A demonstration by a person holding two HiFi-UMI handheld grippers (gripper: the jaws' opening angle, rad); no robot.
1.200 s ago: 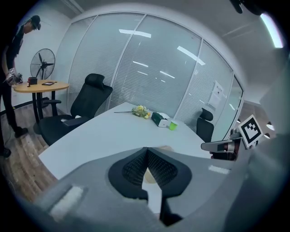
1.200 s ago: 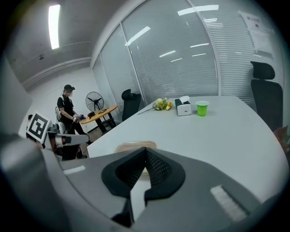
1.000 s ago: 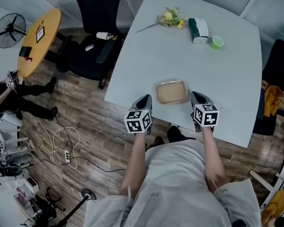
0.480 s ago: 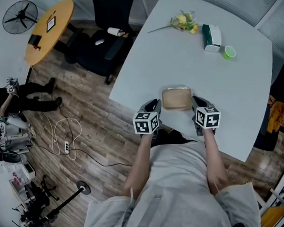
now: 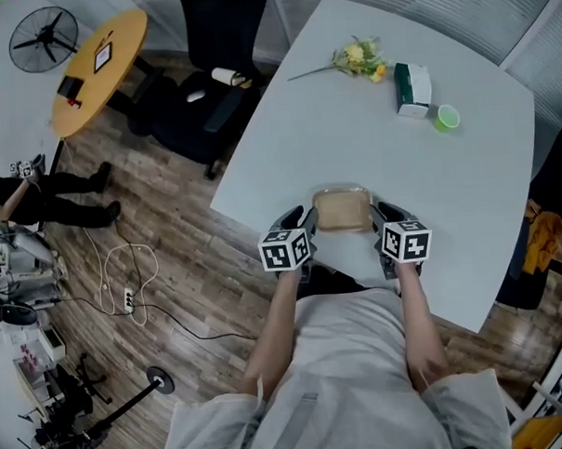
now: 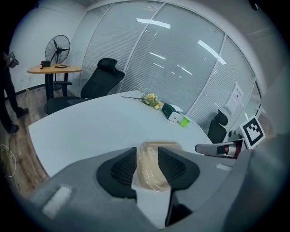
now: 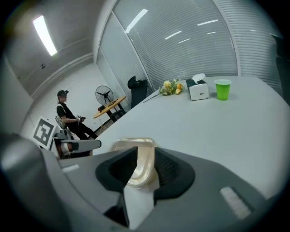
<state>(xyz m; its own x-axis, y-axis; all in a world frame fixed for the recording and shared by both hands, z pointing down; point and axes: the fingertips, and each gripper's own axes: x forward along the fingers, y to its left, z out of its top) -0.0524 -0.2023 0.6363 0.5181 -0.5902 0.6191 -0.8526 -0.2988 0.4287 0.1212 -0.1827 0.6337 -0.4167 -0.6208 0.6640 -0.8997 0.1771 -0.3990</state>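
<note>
Beige plastic tray [image 5: 343,210] sits pinched by left tongs [image 5: 303,217] and right tongs [image 5: 382,212].

The near rim of the clear container [image 6: 148,166] is being hidden by the jaws of the left gripper [image 6: 147,148] and of the right gripper [image 7: 146,148]. A bystander [image 5: 70,183] is being cropped by the head view's left edge. Print on the green-and-white box [image 5: 412,88] is being rendered too small to read.

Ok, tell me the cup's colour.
The cup is bright green; right gripper view shows it best.
</note>
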